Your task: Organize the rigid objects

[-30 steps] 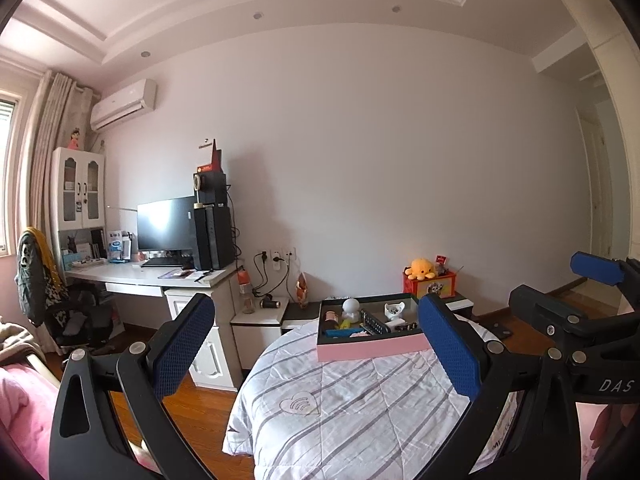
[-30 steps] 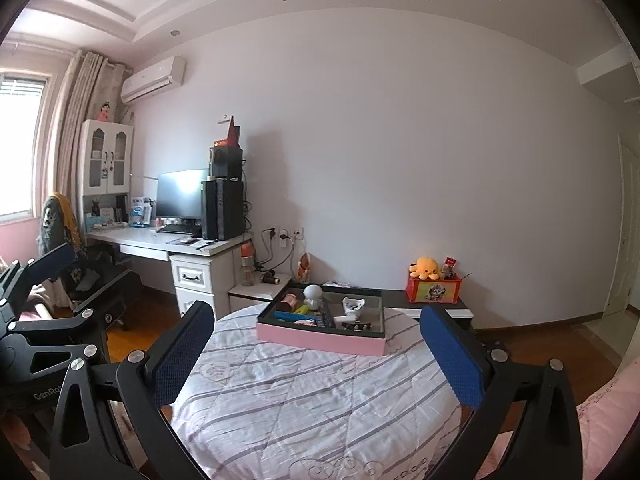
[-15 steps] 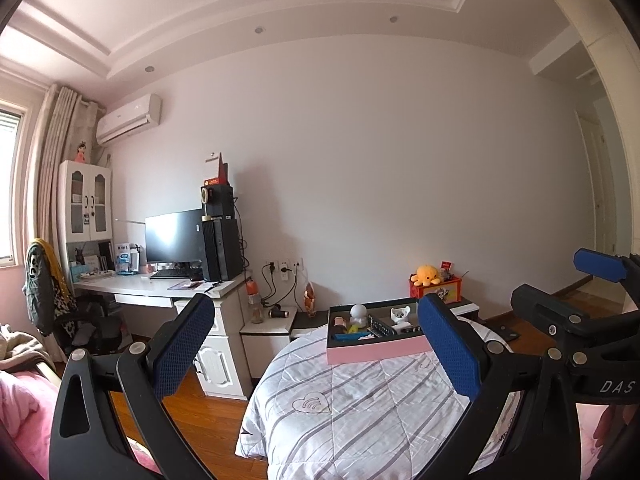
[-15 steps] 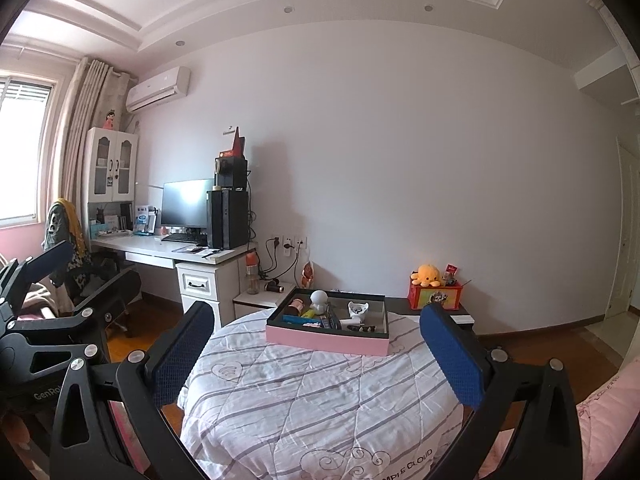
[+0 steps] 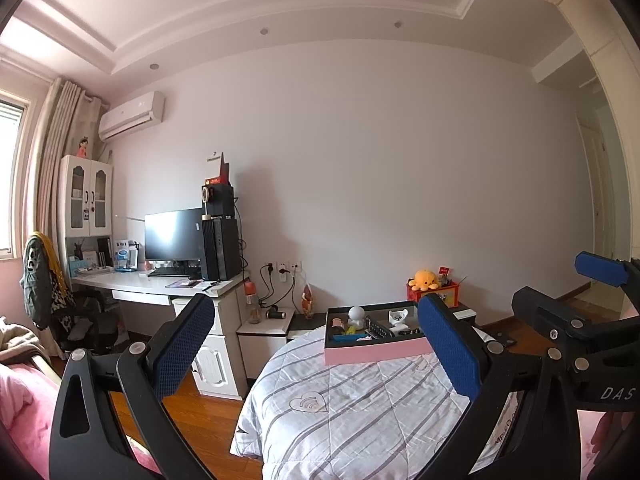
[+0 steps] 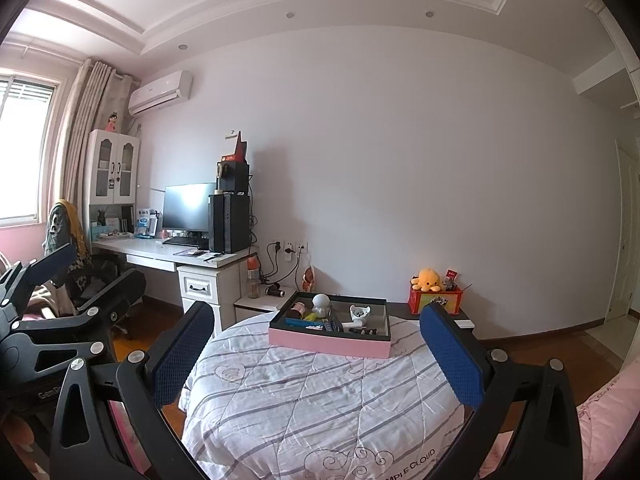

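Still approaching: both claws, left claw [image 5: 316, 354] & right claw [image 6: 316, 360], released w/ nothing held. Pink tray [image 6: 332, 342] of objs sits far on bed [image 6: 320, 404]; next I close in.

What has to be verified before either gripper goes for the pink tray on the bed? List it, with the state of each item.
1. Left gripper free to grasp: ok, jaws wide apart, nothing between them.
2. Right gripper free to grasp: ok, jaws wide apart, holding nothing.
3. Pink tray located: ok, it lies flat on the striped quilt at the far end of the bed.
4. Tray within reach: not ok, both grippers are well short of it.
5. Tray contents identified: cannot tell; a white round-headed figure stands out, the rest is too small.
6. Path over the quilt: ok, nothing lies between the grippers and the tray.
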A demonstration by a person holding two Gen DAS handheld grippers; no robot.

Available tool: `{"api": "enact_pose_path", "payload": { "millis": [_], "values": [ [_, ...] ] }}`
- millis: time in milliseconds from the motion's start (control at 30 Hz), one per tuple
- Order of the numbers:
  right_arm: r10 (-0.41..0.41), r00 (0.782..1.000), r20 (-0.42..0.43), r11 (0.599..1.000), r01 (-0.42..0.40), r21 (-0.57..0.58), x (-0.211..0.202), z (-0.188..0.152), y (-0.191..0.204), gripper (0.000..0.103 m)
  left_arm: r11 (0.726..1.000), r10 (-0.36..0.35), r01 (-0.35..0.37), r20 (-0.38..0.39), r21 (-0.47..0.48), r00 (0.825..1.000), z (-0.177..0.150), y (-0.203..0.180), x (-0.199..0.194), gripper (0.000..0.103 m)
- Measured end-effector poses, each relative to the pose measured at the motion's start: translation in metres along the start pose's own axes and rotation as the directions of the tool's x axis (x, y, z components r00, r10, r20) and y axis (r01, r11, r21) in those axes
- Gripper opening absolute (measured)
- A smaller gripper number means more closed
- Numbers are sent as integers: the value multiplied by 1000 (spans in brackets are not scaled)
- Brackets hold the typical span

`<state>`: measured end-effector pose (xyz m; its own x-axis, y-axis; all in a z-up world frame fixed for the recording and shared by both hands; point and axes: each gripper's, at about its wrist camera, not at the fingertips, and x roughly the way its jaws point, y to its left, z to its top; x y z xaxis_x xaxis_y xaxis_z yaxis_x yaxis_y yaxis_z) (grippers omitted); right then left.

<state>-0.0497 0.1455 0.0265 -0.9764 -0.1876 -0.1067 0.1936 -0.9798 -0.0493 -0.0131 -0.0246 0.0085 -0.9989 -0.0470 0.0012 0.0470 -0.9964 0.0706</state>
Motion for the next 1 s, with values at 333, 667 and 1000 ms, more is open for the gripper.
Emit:
{"api": "enact_pose_path", "payload": {
  "millis": [333, 667, 1000],
  "values": [
    [1, 1000, -8, 1000, -1, 0, 2, 0, -2, 103, 1000, 0, 0, -11, -1, 1000, -2, 1, 1, 103],
    [-20, 1000, -3, 1000, 20, -7, 1, 1, -2, 103, 1000, -2, 2, -13, -5, 1000, -6, 0, -1, 103],
    [-94, 995, 40, 995, 95, -30, -5, 1, 0, 103, 1000, -8, 8, -14, 0, 1000, -5, -2, 2, 103]
  ]
}}
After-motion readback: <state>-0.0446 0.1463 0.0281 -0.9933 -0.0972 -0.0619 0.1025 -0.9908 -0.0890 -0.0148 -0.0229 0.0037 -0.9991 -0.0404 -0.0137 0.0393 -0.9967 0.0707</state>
